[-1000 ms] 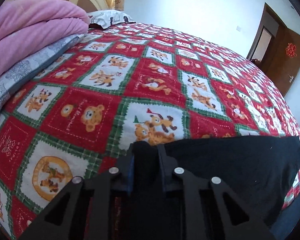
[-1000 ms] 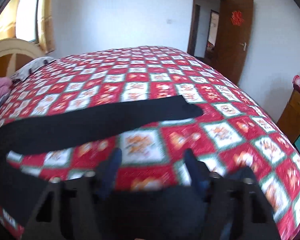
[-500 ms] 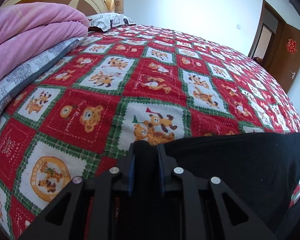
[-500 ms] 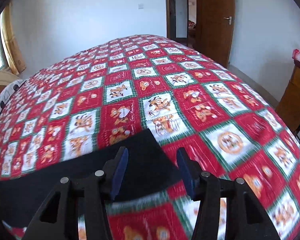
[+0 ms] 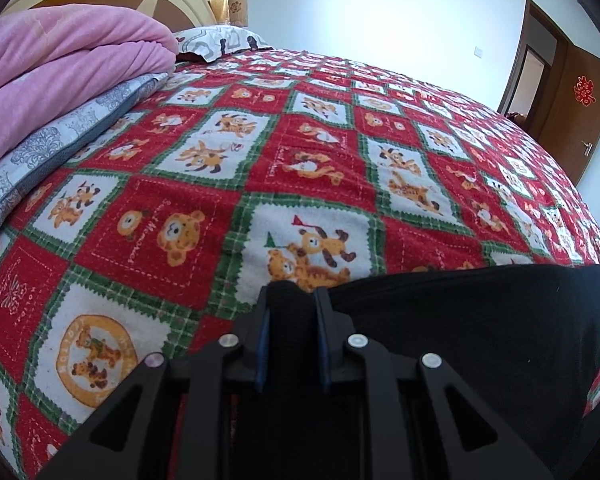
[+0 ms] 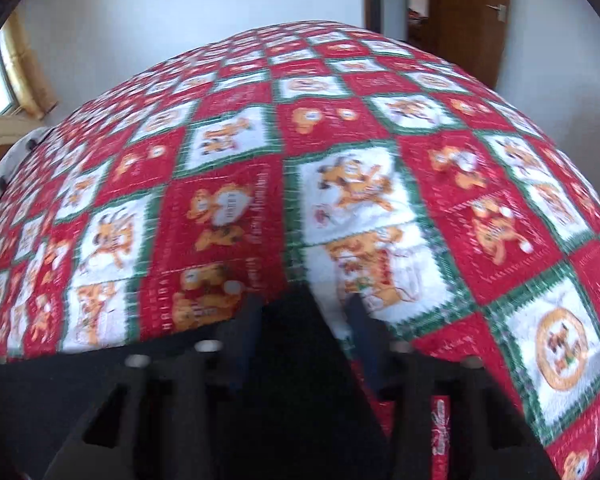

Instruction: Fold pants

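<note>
Black pants (image 5: 480, 320) lie on the red, white and green bear-patterned quilt (image 5: 300, 152). At the near edge of the bed my left gripper (image 5: 292, 296) is shut on a bunched fold of the pants. In the blurred right wrist view, the pointed end of the pants (image 6: 296, 320) lies between the fingers of my right gripper (image 6: 304, 312). Its jaws are closing. The left finger (image 6: 252, 320) touches the cloth. A strip of white quilt still shows between the cloth and the right finger (image 6: 358, 316).
A folded pink blanket (image 5: 60, 68) on a grey patterned cover (image 5: 52, 148) is piled at the left by the headboard, with a pillow (image 5: 220, 40) behind it. A brown door (image 5: 572, 112) stands beyond the bed's far right. The quilt (image 6: 420, 160) stretches ahead.
My right gripper has travelled along the pant leg to its end and dropped lower, and its fingers have narrowed around the tip. The left gripper has kept its grip and place.
</note>
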### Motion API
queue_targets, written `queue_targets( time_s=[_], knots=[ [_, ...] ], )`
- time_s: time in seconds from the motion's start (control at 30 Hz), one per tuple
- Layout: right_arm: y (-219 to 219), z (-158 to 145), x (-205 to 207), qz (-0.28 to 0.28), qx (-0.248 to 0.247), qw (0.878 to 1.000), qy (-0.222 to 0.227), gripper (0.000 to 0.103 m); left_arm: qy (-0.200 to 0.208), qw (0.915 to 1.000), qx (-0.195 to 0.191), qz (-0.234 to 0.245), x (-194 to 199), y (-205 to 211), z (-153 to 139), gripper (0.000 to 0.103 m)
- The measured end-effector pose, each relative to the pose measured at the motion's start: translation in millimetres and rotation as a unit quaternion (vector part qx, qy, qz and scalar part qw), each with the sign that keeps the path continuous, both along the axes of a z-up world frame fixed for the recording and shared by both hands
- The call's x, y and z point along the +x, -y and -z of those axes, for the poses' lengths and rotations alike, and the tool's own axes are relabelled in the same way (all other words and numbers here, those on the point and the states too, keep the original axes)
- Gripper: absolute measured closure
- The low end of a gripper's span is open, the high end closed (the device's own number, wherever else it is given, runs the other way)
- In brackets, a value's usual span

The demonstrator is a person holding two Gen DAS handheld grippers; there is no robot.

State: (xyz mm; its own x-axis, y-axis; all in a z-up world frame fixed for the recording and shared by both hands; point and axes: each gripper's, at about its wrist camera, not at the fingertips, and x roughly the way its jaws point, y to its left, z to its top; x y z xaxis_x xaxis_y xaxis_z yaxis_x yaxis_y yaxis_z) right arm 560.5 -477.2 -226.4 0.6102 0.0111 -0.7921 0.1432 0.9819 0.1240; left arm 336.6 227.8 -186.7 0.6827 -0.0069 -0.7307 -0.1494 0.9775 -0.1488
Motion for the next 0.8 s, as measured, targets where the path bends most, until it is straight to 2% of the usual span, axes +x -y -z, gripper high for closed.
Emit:
queue_targets(
  time_s=[0.07,0.17,0.5,0.8],
  knots=[
    [-4,-2,-1,-0.010,-0.003,1.000,0.001,0.092,0.000,1.0000,0.002,0.000,1,-1,0,0.082],
    [-9,-7,-6,-0.012,-0.017,1.000,0.004,0.097,-0.001,1.0000,0.002,0.001,1,0,-1,0.082],
    [-14,-70,-58,-0.021,-0.035,0.995,0.087,0.098,0.041,0.9978,-0.048,0.020,-11,-3,-31,0.086],
    [-10,-125,-149,-0.028,-0.038,0.983,0.176,0.098,0.108,0.9870,-0.116,0.029,-61,-15,-61,0.086]
  ],
)
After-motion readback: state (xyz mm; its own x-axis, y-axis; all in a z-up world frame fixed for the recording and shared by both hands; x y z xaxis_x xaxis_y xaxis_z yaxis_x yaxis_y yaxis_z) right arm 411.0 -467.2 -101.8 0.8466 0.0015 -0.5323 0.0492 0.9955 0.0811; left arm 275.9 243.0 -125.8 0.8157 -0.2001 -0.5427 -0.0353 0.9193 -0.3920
